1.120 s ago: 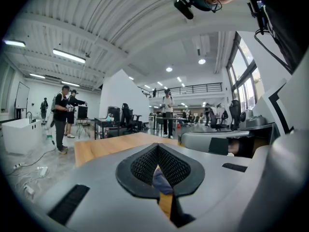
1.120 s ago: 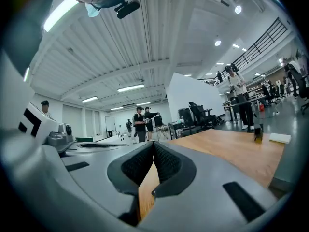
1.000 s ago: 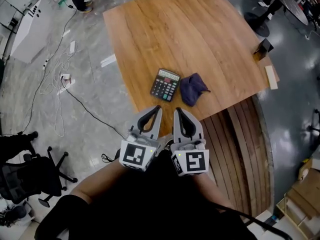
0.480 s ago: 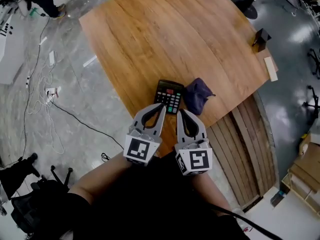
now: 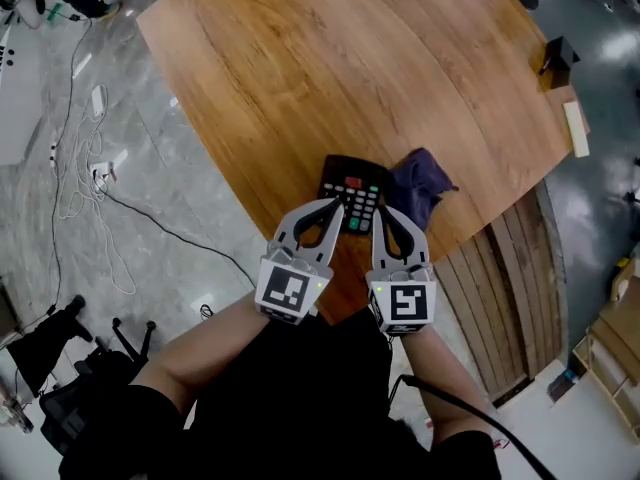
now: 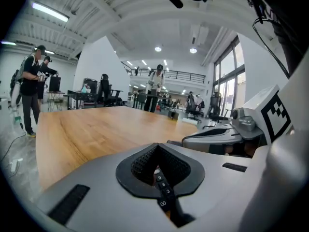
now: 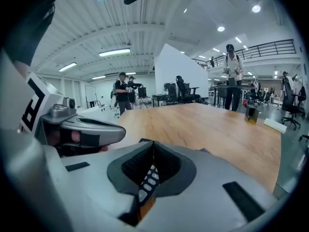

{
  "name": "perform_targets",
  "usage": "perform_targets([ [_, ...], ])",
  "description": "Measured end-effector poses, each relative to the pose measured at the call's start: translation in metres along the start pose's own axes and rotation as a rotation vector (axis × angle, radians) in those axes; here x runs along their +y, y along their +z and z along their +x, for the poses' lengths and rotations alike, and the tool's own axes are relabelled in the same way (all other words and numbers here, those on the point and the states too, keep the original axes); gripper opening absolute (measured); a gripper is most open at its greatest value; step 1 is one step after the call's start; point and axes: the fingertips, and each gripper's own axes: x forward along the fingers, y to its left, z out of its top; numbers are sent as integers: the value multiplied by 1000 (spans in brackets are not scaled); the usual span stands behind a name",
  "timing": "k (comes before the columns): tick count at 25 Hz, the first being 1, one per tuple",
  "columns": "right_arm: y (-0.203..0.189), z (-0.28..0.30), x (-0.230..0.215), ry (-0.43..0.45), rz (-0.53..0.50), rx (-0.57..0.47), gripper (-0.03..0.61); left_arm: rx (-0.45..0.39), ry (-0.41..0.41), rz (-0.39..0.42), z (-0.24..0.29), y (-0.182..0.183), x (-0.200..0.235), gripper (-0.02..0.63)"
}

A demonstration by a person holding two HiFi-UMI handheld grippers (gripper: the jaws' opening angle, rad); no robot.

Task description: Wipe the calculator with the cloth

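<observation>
Hovering low at lower centre of the head view, both grippers are pointed at the table [image 5: 330, 58] edge. Left gripper [image 5: 333, 206]: jaws are pressed together, nothing is pinched; calculator keys are glimpsed through the hollow behind the tips. Right gripper [image 5: 386, 212]: jaws are likewise closed on nothing. Calculator [image 5: 355, 190] is laid flat at frame centre, partly covered by both tips. Cloth [image 5: 418, 183] is bunched just right of it. Contact with either cannot be told.

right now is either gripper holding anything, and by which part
Nothing is held. The left gripper and right gripper are both shut and empty, over the calculator; the cloth lies beside it.
</observation>
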Motion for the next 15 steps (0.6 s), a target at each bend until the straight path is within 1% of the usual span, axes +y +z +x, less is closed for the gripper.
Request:
perform_targets([
  [2, -16, 10, -1, 5, -5, 31, 15, 22, 10, -3, 6, -13, 3, -2],
  [4, -29, 17, -1, -1, 5, 49, 15, 38, 7, 8, 11, -23, 5, -2],
  [6, -41, 22, 0, -9, 17, 74, 15, 51, -1, -3, 12, -33, 6, -2],
  [10, -62, 25, 1, -48, 43, 131, 15, 123, -6, 1, 12, -57, 7, -2],
  [15, -80, 27, -6, -96, 93, 189, 15, 172, -10, -29, 11, -71, 12, -2],
])
